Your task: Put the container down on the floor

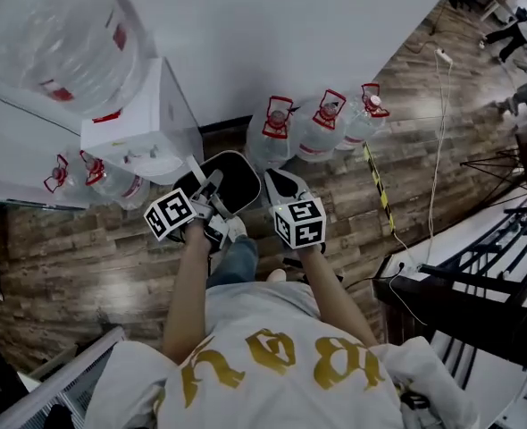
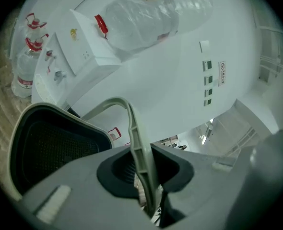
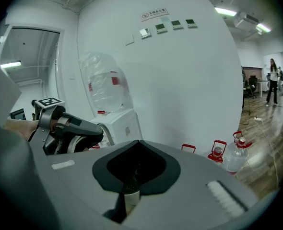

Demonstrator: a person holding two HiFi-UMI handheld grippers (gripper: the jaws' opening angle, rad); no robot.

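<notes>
The container (image 1: 234,180) is a black basket with a pale rim, held above the wood floor in front of the person. In the left gripper view its black mesh body (image 2: 50,150) fills the lower left and its pale curved handle (image 2: 134,138) runs down between the jaws. My left gripper (image 1: 212,192) (image 2: 145,169) is shut on that handle. My right gripper (image 1: 280,191) (image 3: 132,188) sits just right of the basket, shut on a pale strip of the container (image 3: 130,200). The right gripper view also shows the left gripper (image 3: 67,128).
A white water dispenser (image 1: 143,128) with a large bottle on top stands at the wall just ahead on the left. Water bottles with red handles (image 1: 322,123) line the wall's base, and more (image 1: 94,181) stand left of the dispenser. A black metal rack (image 1: 478,293) and cables lie to the right.
</notes>
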